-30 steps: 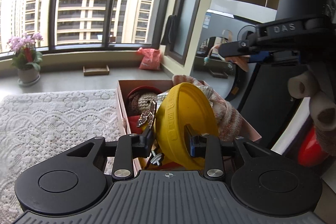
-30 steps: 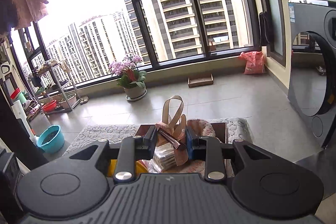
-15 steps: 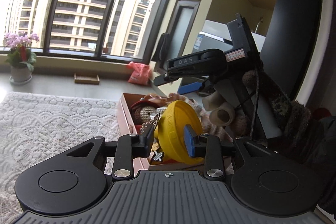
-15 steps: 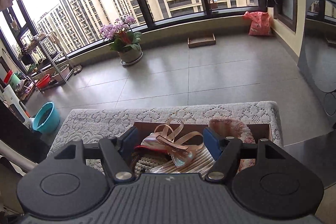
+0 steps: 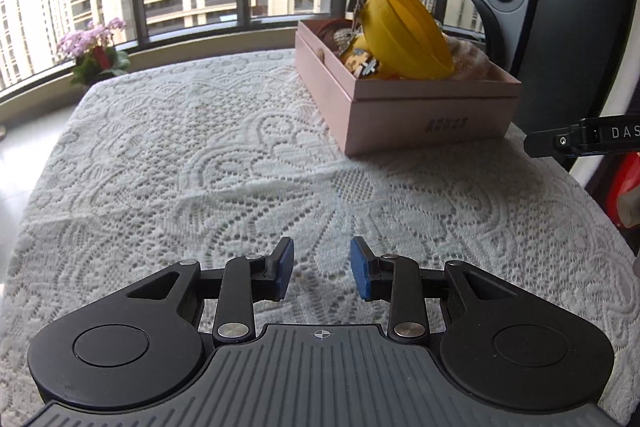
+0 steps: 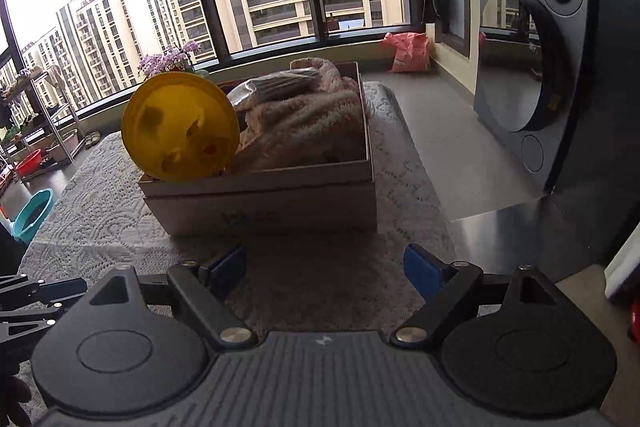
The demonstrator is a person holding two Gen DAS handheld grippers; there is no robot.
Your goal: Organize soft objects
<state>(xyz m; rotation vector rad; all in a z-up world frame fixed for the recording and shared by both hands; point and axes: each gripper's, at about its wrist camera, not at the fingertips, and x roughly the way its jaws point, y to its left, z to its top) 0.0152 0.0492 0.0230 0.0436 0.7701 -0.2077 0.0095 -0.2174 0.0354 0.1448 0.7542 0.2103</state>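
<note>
A pink cardboard box [image 5: 424,115] stands at the far right of the lace-covered table [image 5: 200,155]. It also shows in the right wrist view [image 6: 272,203]. A yellow round disc [image 5: 404,35] leans upright in it, seen too in the right wrist view [image 6: 180,127], beside a fluffy pink cloth [image 6: 304,123] and small toys [image 5: 360,61]. My left gripper [image 5: 321,275] is open and empty, low over the table, well short of the box. My right gripper [image 6: 326,273] is open wide and empty, just in front of the box. Its tip shows in the left wrist view [image 5: 580,141].
A washing machine [image 6: 532,75] stands right of the table. A potted pink flower [image 5: 96,53] sits on the window sill. A teal basin [image 6: 34,213] and a rack are on the floor at left. The table's right edge drops to a grey floor.
Both grippers have opened and pulled back from the box. The left one let go of the yellow disc, the right one of the pink item. Both things now rest in the box.
</note>
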